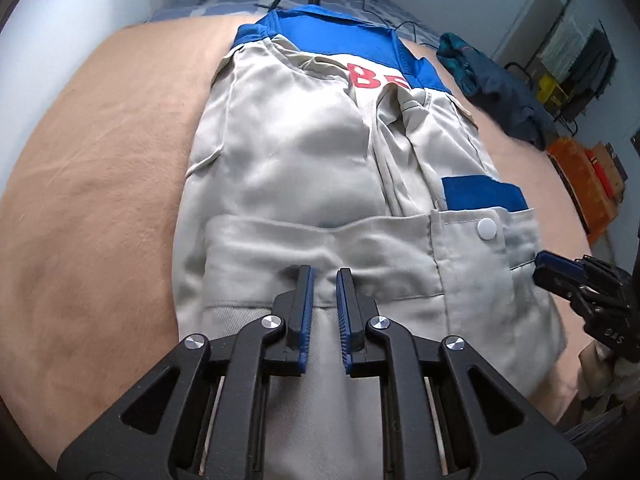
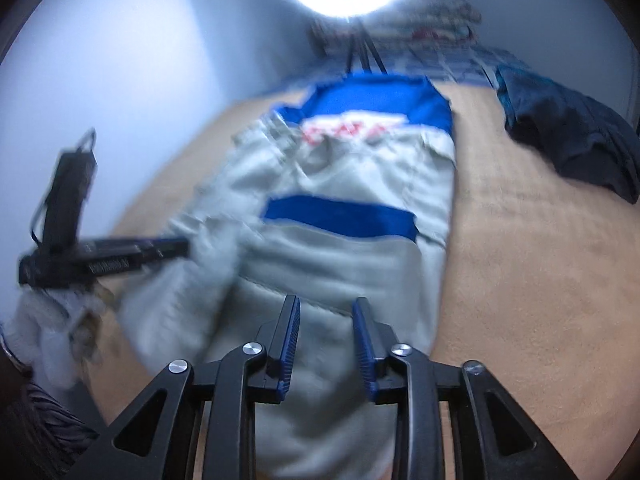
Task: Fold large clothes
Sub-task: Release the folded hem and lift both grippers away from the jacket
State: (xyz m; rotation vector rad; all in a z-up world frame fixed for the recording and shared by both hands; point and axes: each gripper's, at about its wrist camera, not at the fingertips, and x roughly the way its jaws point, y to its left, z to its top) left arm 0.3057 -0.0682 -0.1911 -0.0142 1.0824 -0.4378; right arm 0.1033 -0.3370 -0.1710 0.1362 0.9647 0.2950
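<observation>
We hold our left tool [image 1: 324, 276] and right tool [image 2: 326, 306] slightly parted and empty above the near hem of a grey and blue work jacket [image 1: 304, 160] lying partly folded on a tan-covered bed [image 1: 100, 184].

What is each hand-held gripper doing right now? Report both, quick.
Left hand-held gripper: open a little, nothing gripped, over the grey-and-blue fabric work jacket.
Right hand-held gripper: open, nothing gripped, over the same jacket.
</observation>
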